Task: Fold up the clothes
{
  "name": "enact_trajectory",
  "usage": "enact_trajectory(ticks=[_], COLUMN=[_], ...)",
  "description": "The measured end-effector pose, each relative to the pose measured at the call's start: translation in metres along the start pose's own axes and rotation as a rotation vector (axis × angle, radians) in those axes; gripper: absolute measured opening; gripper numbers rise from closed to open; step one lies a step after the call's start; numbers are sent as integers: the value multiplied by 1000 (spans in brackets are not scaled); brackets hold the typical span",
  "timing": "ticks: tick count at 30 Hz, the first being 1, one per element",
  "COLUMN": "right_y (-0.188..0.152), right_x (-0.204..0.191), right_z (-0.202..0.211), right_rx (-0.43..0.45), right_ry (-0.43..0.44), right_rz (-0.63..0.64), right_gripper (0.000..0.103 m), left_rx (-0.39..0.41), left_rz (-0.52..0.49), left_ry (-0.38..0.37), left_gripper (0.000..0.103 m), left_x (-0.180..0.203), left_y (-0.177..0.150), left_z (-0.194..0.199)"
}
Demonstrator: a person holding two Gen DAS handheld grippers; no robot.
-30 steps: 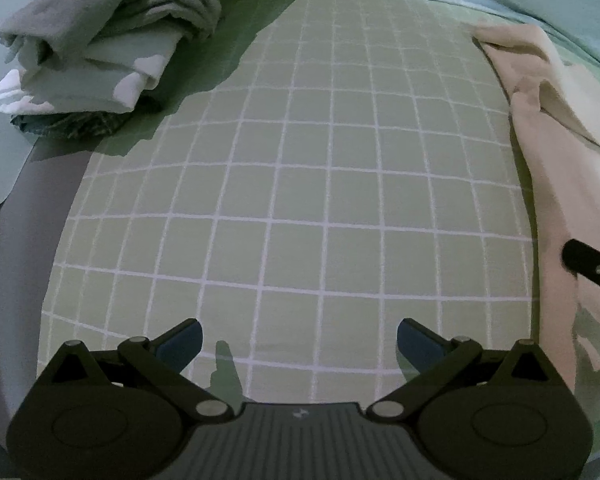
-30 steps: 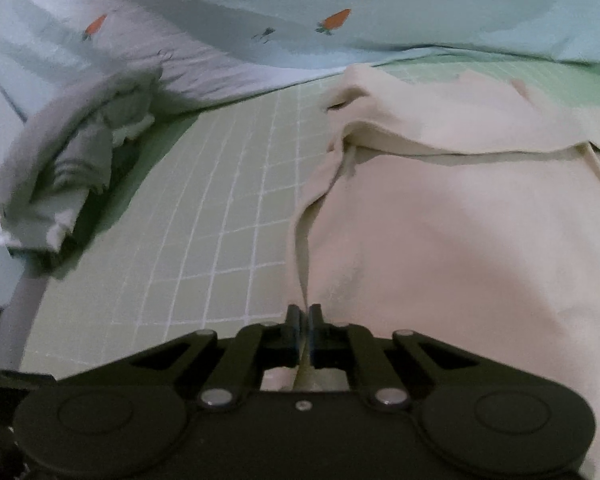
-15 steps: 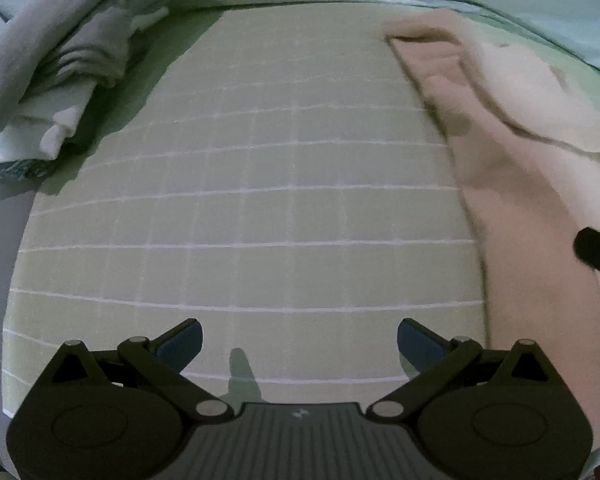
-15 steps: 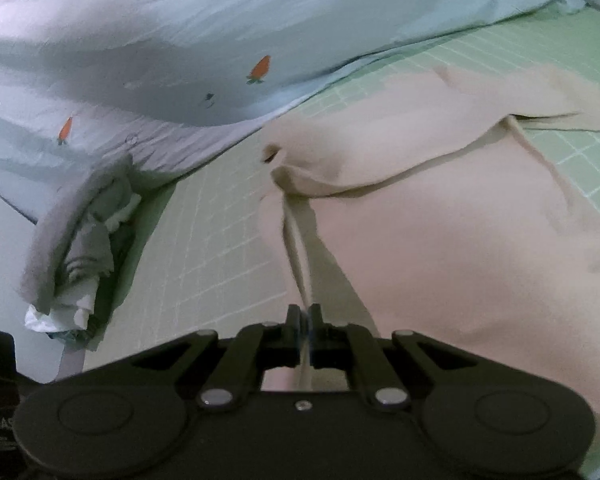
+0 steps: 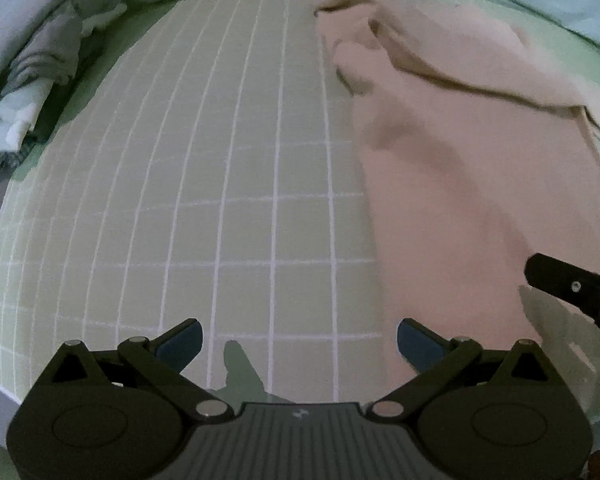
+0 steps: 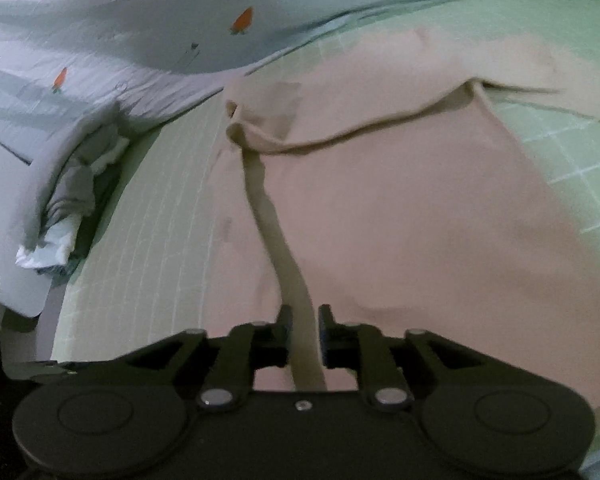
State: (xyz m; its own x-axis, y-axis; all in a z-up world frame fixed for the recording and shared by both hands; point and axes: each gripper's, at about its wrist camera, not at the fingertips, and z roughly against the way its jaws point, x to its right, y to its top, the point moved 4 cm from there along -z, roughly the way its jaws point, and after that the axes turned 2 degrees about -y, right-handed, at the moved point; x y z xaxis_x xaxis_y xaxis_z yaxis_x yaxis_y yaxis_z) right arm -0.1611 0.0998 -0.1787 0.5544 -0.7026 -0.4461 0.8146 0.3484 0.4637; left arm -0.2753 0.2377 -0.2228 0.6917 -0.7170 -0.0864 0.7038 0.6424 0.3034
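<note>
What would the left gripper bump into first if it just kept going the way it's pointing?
Most likely the bare green checked bedsheet. The left gripper is open with nothing between its fingers, and the beige garment lies just off to its right side. Depth is hard to judge.

Green grid sheet, carrot-print quilt.

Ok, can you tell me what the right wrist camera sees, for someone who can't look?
The right hand-held gripper has just been opening, with a fold of a beige garment between its jaws. The garment lies on a green checked sheet, beside a carrot-print quilt.
</note>
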Motion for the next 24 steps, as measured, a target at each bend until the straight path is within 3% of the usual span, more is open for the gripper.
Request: enact_trajectory(ticks=[1,4,5,7,14,16,19,21,23,24], right_y=[-2,-12,-15,-21,-9,-9,-20,-24,-21,-17], right_x=[0,1,1,0,-5,2,8,6,-2,-4], right_z=[-1,-9,-12,-16,26,25,7,3,7,9], right_rx=[-10,-51,-69,-107,6,-2,-74,-106,-111,-105], right_ry=[15,70,91,140,205,131,-73,-127,-160,-167], right_rz=[-8,-34,-39,-49,-147,-158,-60,-9,51,68], right_gripper=[37,42,39,8,5,5,8,9,25,40], left_rx=[-5,-14,-16,-15,-11,-13,-12,-2,7,8], left_rz=[3,11,14,9,-22,-21,-12,-6,11,26], left_ry=[4,2,2,1,-12,-15,-6,6,19,24], left_gripper=[102,102,102,102,102,102,102,102,102,102], left_x=[-1,-5,-5,-4,-6,-9,-18,-26,-36,-41], left_y=[-3,-6,-7,-9,-12,-11,-9,-6,-4,-3], left_z=[-1,-5,-4,-5,-8,-9,-10,-6,-2,0])
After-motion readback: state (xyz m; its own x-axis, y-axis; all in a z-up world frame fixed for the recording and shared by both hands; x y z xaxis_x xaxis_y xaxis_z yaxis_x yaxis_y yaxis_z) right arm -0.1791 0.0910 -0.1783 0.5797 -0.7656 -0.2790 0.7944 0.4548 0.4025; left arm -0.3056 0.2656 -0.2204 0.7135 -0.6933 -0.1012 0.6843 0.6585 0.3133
